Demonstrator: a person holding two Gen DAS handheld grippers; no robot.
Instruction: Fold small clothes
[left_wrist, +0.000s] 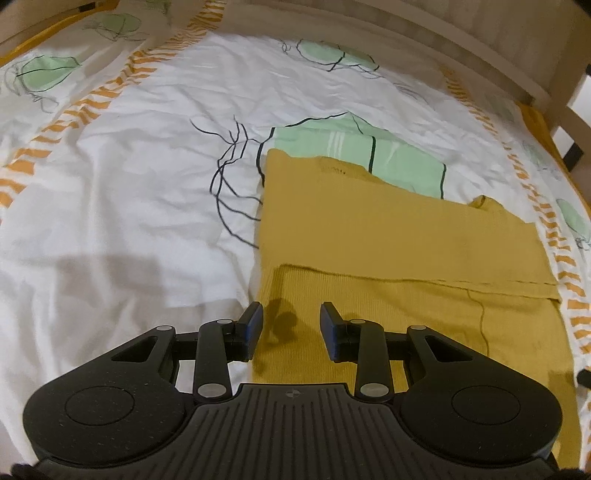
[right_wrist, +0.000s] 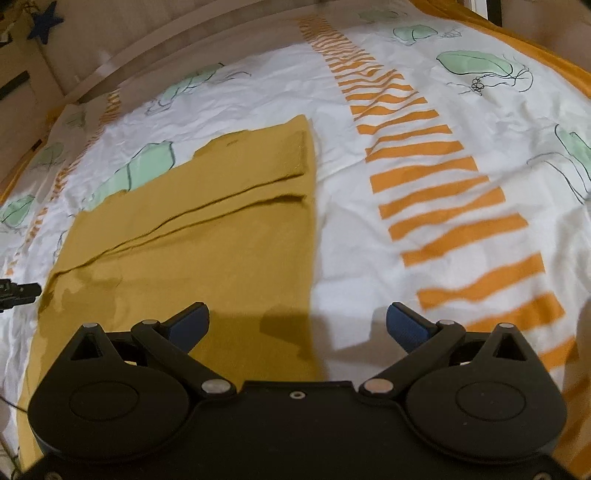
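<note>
Mid-fold: mustard garment lies partly folded on bed, left tool and right tool both released, empty; next likely regrasp near edge.

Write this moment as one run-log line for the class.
stage: mid-fold | mustard knit garment: flat, partly folded on patterned bedsheet | left gripper: open, empty, over garment | right gripper: wide open, empty
</note>
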